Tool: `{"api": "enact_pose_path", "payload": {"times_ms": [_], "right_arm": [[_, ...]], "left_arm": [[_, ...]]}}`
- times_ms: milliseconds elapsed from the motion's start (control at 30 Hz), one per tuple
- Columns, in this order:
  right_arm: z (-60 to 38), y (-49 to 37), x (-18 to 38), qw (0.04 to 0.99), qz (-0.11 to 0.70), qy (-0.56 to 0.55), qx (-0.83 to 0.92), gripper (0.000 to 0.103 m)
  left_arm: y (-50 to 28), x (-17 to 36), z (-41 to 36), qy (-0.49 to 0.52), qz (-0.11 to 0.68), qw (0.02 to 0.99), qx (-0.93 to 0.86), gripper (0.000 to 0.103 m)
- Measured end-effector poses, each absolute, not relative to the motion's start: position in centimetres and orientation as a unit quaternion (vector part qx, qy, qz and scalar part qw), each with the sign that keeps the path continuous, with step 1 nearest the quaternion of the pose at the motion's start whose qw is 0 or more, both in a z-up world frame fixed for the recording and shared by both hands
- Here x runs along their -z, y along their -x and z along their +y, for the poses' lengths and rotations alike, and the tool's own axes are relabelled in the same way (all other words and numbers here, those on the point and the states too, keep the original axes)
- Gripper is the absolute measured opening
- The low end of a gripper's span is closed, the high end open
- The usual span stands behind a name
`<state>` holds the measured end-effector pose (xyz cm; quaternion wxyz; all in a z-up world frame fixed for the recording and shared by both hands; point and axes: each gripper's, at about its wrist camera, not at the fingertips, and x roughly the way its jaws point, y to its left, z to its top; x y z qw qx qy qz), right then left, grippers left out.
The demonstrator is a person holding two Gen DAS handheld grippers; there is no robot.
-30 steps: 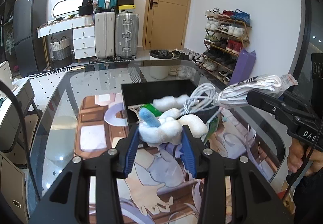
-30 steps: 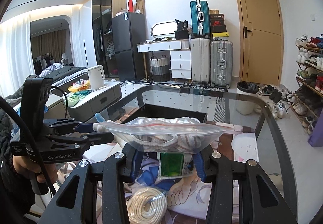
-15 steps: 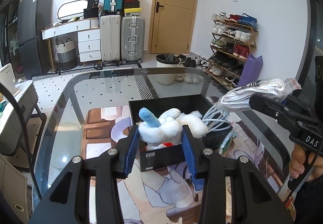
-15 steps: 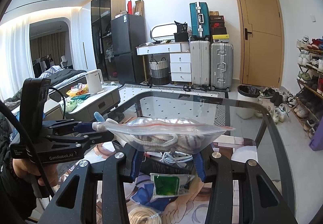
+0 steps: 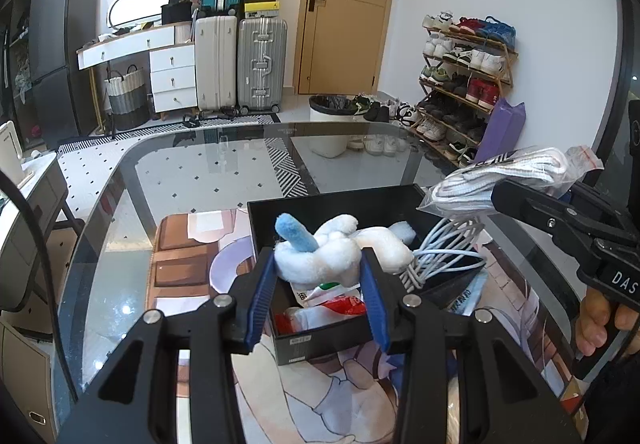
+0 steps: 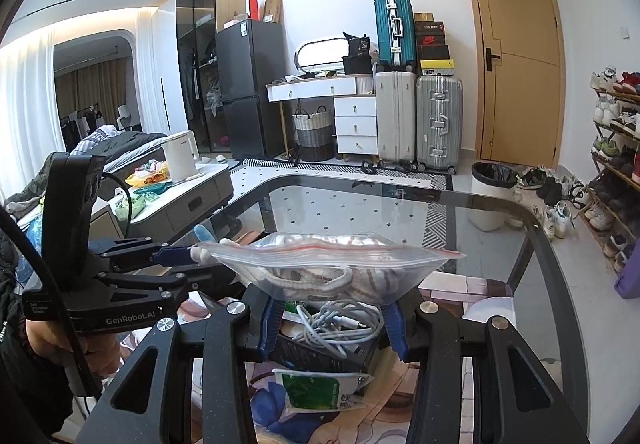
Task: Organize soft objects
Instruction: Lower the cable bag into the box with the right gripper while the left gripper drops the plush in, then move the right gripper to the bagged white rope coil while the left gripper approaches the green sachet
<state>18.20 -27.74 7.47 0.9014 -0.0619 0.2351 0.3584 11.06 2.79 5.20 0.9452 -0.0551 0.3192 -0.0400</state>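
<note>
My left gripper (image 5: 318, 276) is shut on a white plush toy with a blue horn (image 5: 320, 254), held over the near end of a black box (image 5: 332, 204). In the box lie a coiled white cable (image 5: 444, 248) and red-and-white packets (image 5: 336, 302). My right gripper (image 6: 330, 318) is shut on a clear zip bag of striped cord (image 6: 332, 262), held above the same box (image 6: 320, 354) and the cable (image 6: 340, 324). The right gripper with its bag (image 5: 504, 176) shows at the right of the left wrist view. The left gripper (image 6: 176, 248) shows at the left of the right wrist view.
The box sits on a printed mat (image 5: 188, 244) on a glass table (image 5: 208, 164). A green-and-white packet (image 6: 320, 390) lies on the mat in front of the box. Suitcases (image 5: 240, 64), a shoe rack (image 5: 464, 68) and a bin (image 5: 332, 124) stand beyond the table.
Both grippers have come nearer to the box with their loads: the plush now hangs over its near end, and the bag is above the cable.
</note>
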Motion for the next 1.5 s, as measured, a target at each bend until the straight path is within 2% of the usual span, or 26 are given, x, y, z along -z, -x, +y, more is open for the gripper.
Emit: {"api": "enact_pose_path", "payload": {"times_ms": [667, 833, 867, 967, 1000, 1033, 1067, 1167, 1333, 1400, 1500], "right_arm": [[-23.2, -23.0, -5.5, 0.88, 0.271, 0.072, -0.383, 0.043], [-21.8, -23.8, -4.7, 0.877, 0.281, 0.083, -0.381, 0.044], [-21.7, -23.9, -4.5, 0.875, 0.285, 0.086, -0.383, 0.045], [-22.2, -23.7, -4.5, 0.87, 0.283, 0.081, -0.395, 0.058], [-22.5, -23.7, -4.6, 0.872, 0.281, 0.078, -0.394, 0.069], [-23.1, -23.4, -4.7, 0.876, 0.278, 0.074, -0.388, 0.076], [-23.5, -23.3, -4.7, 0.877, 0.278, 0.072, -0.385, 0.076], [-24.9, -22.8, -4.7, 0.88, 0.283, 0.069, -0.376, 0.079], [-27.4, -21.3, -4.9, 0.886, 0.279, 0.059, -0.366, 0.095], [-28.2, -20.8, -4.9, 0.888, 0.28, 0.058, -0.36, 0.1], [-29.5, -19.9, -4.6, 0.889, 0.287, 0.058, -0.353, 0.102]], "left_arm": [[-13.4, -3.1, 1.6, 0.042, 0.355, 0.932, 0.061, 0.041], [-13.6, -2.9, 1.3, 0.036, 0.36, 0.93, 0.06, 0.044], [-13.6, -3.0, 1.3, 0.037, 0.361, 0.93, 0.06, 0.044], [-13.3, -3.1, 1.3, 0.042, 0.359, 0.93, 0.065, 0.048], [-13.1, -3.2, 1.4, 0.043, 0.359, 0.93, 0.066, 0.05], [-12.9, -3.3, 1.5, 0.046, 0.357, 0.93, 0.067, 0.056], [-12.7, -3.5, 1.5, 0.049, 0.356, 0.931, 0.067, 0.061], [-12.0, -3.9, 1.8, 0.062, 0.351, 0.932, 0.069, 0.067], [-10.6, -4.3, 1.7, 0.069, 0.335, 0.936, 0.078, 0.084], [-10.2, -4.2, 1.7, 0.067, 0.337, 0.937, 0.067, 0.095], [-9.7, -3.8, 2.1, 0.077, 0.336, 0.937, 0.061, 0.098]]}}
